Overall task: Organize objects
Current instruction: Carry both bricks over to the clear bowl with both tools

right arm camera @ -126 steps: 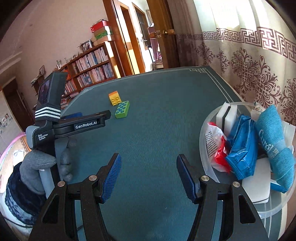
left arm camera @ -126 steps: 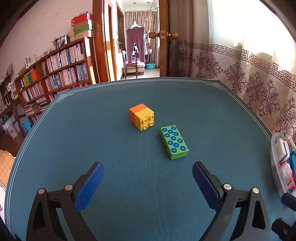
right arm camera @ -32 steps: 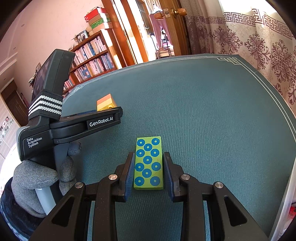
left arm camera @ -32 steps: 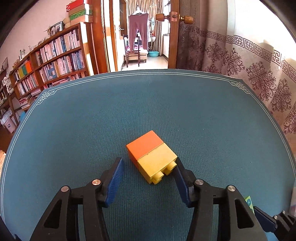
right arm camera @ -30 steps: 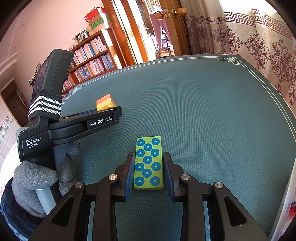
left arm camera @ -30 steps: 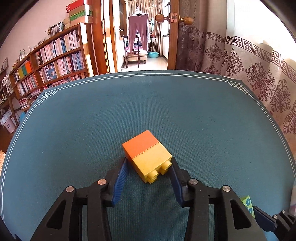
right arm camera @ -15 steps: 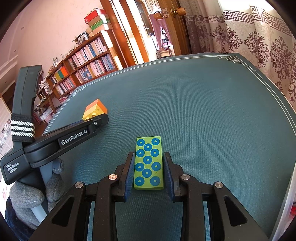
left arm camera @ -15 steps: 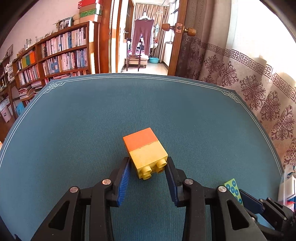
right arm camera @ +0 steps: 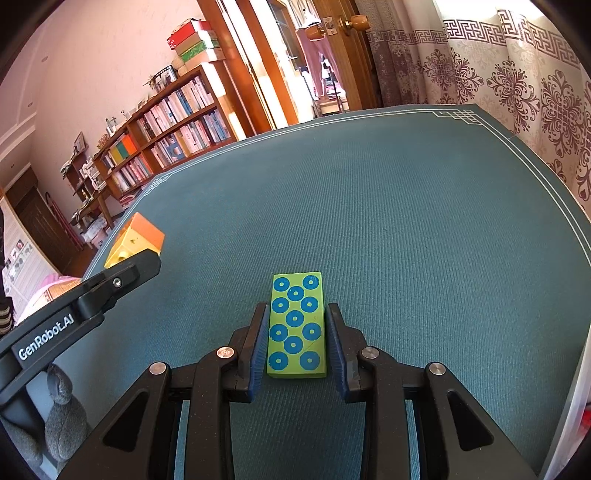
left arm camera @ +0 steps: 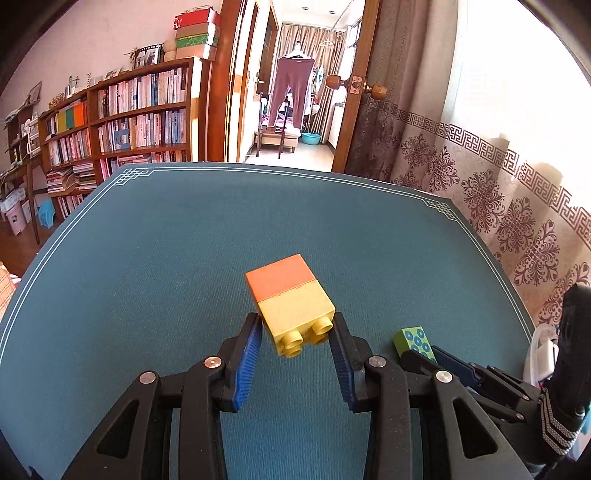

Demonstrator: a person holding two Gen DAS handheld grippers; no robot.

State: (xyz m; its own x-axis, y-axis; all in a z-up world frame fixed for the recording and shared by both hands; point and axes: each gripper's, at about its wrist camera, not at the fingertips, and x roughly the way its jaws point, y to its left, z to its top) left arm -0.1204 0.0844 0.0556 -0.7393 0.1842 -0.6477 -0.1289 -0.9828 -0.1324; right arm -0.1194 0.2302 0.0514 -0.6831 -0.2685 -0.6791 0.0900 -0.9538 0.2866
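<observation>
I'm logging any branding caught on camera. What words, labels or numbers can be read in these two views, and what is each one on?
"GenRobot.AI": white lettering on the black body of the left tongs, seen in the right wrist view.
Book spines on the bookshelf: too small and blurred to read.
Stacked boxes on top of the bookshelf: no print legible.
Green block: only blue ring marks, no text.
Orange-and-yellow block: no text.
</observation>
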